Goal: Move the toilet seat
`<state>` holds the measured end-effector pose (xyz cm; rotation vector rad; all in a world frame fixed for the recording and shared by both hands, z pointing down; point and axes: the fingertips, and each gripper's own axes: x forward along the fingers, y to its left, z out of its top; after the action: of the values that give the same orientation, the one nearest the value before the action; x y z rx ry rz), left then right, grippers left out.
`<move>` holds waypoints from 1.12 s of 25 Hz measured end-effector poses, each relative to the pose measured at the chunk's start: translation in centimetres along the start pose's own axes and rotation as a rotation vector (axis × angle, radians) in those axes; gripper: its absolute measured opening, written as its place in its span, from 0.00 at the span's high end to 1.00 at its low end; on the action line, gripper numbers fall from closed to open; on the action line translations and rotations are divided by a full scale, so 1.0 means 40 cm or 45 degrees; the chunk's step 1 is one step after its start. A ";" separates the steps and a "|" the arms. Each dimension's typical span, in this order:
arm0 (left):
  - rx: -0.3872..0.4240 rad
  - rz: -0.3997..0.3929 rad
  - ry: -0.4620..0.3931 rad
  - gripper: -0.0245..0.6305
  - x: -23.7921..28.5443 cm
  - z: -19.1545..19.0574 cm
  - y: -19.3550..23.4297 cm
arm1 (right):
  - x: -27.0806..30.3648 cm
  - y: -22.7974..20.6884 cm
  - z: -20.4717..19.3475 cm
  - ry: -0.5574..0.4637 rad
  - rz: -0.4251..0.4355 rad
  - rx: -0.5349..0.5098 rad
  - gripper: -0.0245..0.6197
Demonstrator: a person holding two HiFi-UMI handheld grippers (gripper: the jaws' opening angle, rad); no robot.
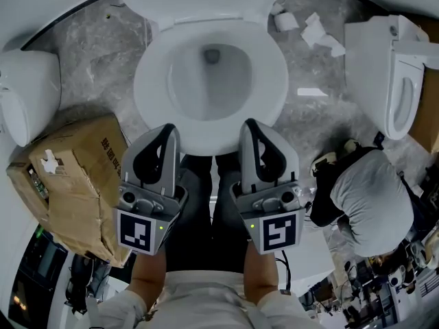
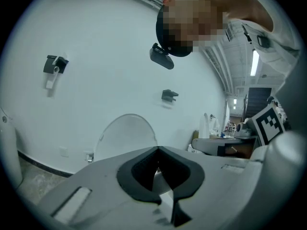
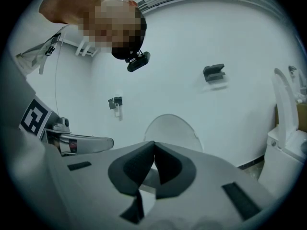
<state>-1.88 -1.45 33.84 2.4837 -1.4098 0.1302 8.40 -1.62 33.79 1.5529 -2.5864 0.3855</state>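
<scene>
Grey marbled floor [image 1: 96, 40] rings the toilet seat [image 1: 151, 88]; left tongs [image 1: 168, 129] and right tongs [image 1: 250, 125] both closed together

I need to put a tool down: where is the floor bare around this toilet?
Bare floor lies between the toilet seat, the left toilet and the cardboard box. The right side is crowded: paper scraps, another toilet, a crouching person.
</scene>
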 end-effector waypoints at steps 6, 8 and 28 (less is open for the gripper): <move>0.036 0.001 -0.043 0.97 0.031 0.049 0.020 | 0.039 -0.009 0.046 -0.037 0.035 -0.035 0.98; 0.045 0.002 -0.049 0.97 0.042 0.062 0.026 | 0.050 -0.013 0.057 -0.045 0.039 -0.041 0.98; 0.122 0.006 -0.132 0.97 0.147 0.170 0.094 | 0.171 -0.051 0.163 -0.140 0.103 -0.143 0.97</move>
<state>-2.45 -10.09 29.36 2.5989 -1.4832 0.0727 7.24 -10.10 29.30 1.4758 -2.7080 0.1620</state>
